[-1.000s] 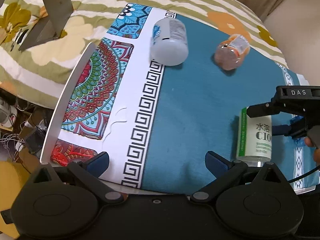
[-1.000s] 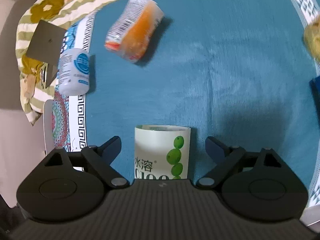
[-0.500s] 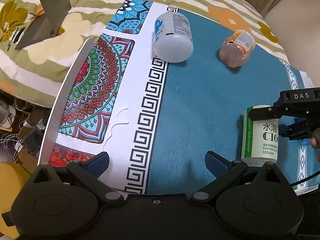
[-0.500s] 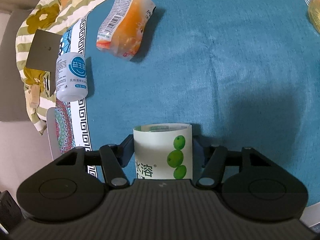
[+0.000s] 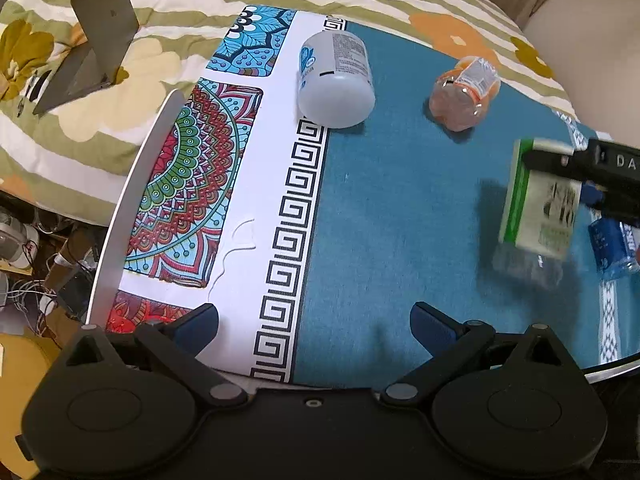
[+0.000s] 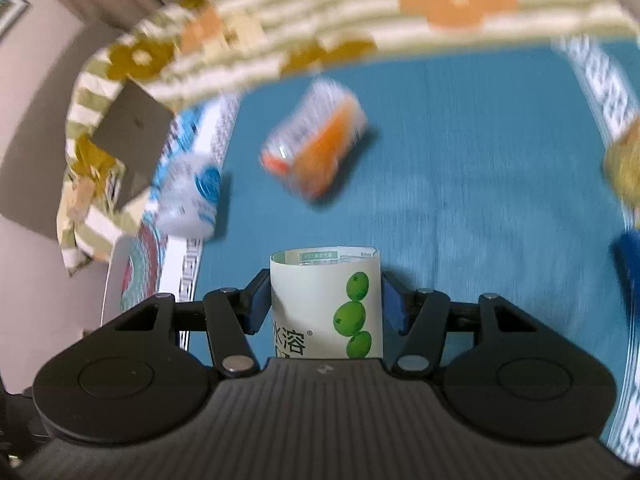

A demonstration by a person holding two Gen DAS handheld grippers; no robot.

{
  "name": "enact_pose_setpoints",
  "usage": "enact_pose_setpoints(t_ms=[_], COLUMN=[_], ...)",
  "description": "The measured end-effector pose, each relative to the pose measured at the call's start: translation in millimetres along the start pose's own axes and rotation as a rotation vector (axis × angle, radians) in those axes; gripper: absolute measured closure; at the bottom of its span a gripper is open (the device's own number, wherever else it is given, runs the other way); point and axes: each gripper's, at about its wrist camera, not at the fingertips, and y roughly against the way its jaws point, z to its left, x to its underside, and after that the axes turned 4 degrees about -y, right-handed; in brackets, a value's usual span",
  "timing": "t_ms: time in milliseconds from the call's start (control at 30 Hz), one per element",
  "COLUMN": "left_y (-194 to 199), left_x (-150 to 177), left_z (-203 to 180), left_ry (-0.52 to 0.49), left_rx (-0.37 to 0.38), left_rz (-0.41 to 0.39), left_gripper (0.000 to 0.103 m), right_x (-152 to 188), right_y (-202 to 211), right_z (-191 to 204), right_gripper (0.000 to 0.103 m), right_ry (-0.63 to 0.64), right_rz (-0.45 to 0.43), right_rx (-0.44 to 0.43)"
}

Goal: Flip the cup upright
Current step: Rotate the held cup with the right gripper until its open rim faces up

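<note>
The cup is a clear plastic bottle-like cup with a white and green label with green fruit (image 6: pixel 326 302). My right gripper (image 6: pixel 325 300) is shut on it, fingers on both sides of the label. In the left wrist view the cup (image 5: pixel 538 210) is blurred and tilted, lifted off the blue cloth at the right, with the right gripper's black body on its upper side. My left gripper (image 5: pixel 314 322) is open and empty, low over the cloth's patterned border.
A white bottle (image 5: pixel 336 80) and an orange-labelled cup (image 5: pixel 466 94) lie on their sides at the far end of the blue cloth (image 5: pixel 400 200). A blue object (image 5: pixel 612 246) sits at the right edge. A grey laptop stand (image 5: pixel 96 52) rests on the flowered blanket.
My right gripper closed on the labelled cup, then lifted and tilted it; the right wrist view swung up and blurred. The left gripper stayed open and drifted slightly.
</note>
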Motion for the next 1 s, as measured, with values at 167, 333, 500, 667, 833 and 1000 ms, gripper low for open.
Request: enact_pose_setpoints(t_ms=[167, 333, 500, 667, 833, 1000], left_y=[-4, -10, -8, -3, -4, -4], left_x=[7, 13, 17, 21, 24, 29], left_z=[-2, -7, -14, -19, -20, -26], left_ry=[-0.011, -0.021, -0.032, -0.04, -0.044, -0.065], left_rx=[-0.023, -0.033, -0.032, -0.037, -0.047, -0.063], left_rz=[0.014, 0.02, 0.008, -0.007, -0.003, -0.002], left_gripper=[0.0, 0.0, 0.0, 0.0, 0.0, 0.0], right_x=[25, 51, 67, 82, 107, 123], right_y=[8, 6, 9, 17, 20, 25], right_z=[3, 5, 3, -3, -8, -9], right_gripper=[0.031, 0.03, 0.029, 0.029, 0.028, 0.027], right_ry=[0.11, 0.239, 0.271, 0.267, 0.302, 0.331], right_rz=[-0.24, -0.405, -0.445, -0.466, -0.552, -0.592], right_rx=[-0.029, -0.005, 0.007, -0.008, -0.022, -0.01])
